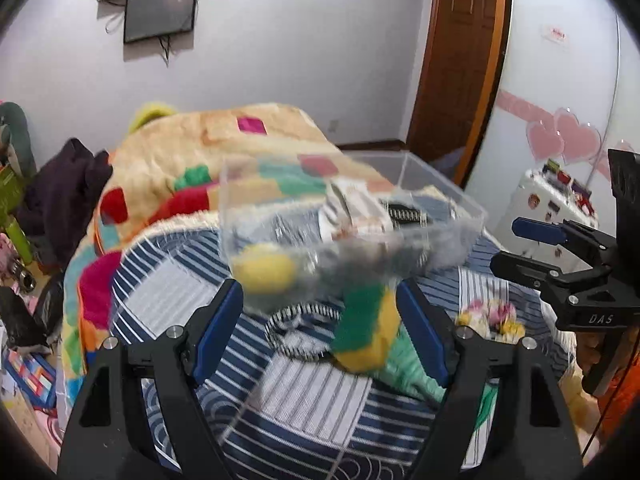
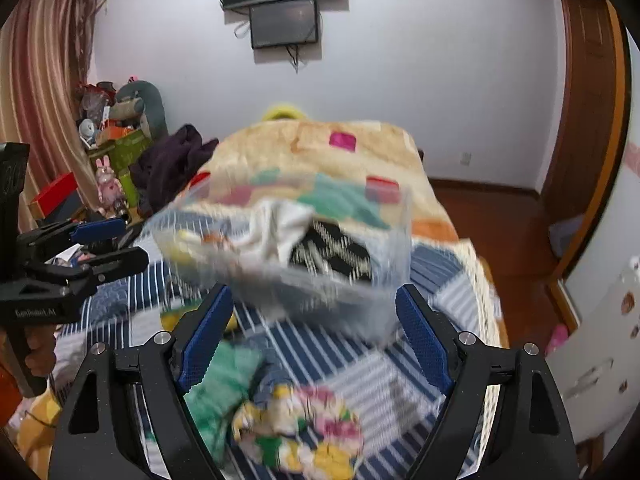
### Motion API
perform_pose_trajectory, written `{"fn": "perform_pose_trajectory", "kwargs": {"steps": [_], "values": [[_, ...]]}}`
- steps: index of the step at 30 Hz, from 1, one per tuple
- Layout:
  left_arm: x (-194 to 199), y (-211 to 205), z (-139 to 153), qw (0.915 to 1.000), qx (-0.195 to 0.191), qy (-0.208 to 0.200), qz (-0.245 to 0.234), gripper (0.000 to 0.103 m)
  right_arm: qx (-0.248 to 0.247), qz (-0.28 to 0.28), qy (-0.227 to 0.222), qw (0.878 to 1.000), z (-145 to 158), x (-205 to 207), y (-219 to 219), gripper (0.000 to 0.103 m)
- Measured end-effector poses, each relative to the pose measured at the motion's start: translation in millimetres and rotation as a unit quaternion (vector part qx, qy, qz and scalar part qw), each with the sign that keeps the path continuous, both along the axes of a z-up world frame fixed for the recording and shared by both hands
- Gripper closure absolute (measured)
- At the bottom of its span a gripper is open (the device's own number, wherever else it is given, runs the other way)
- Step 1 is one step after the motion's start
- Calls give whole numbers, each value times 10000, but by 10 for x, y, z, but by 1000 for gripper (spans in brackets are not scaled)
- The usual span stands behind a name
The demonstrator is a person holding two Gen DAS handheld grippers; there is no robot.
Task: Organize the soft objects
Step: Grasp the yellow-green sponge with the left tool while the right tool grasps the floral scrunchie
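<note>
Left wrist view shows the green-and-yellow sponge (image 1: 366, 326) lying on the striped bedsheet (image 1: 304, 396), just ahead of the left gripper (image 1: 320, 328) and close to its right-hand finger, its long axis running roughly away from the camera and tilted a little; the jaws stand wide apart and hold nothing, so the sponge sits off-centre in the gap rather than squarely between the pads; a mint green cloth (image 1: 416, 372) lies touching it on the near side, and a black-and-white patterned band (image 1: 296, 332) lies just to its left; beyond them stands the clear plastic bin (image 1: 440, 188), already holding a yellow ball (image 1: 266, 274) and some folded fabric, blurred; the right gripper (image 2: 314, 336) is likewise spread open and empty, and from its view the floral cloth (image 2: 304, 428) lies directly below and between its fingers, with the mint cloth off to its left; the left gripper looks nearer to the sponge, the right nearer to the floral piece; I judge the next grasp needs a small shift rightward to centre the sponge; the colourful blanket (image 1: 192, 152) covers the far bed.
</note>
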State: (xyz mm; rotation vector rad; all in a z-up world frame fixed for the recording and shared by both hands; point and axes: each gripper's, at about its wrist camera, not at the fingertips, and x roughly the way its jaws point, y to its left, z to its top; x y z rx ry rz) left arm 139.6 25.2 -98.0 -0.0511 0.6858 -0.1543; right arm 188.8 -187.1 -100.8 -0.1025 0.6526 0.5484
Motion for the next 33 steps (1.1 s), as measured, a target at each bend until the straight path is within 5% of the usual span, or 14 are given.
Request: {"fn": "perform_pose_trajectory", "kwargs": {"steps": [5, 20, 28, 33], "values": [[5, -105, -217, 9998, 121, 165, -57, 25, -152, -43, 336, 9993, -252, -109, -47, 22], [197, -273, -481, 9959, -333, 700, -472, 60, -352, 196, 1058, 9936, -659, -306, -46, 24], [78, -332, -419, 9974, -139, 483, -517, 65, -241, 310, 965, 9946, -625, -364, -70, 75], [-27, -290, -314, 9980, -182, 331, -510, 65, -142, 184, 823, 9963, -598, -336, -132, 85]]}}
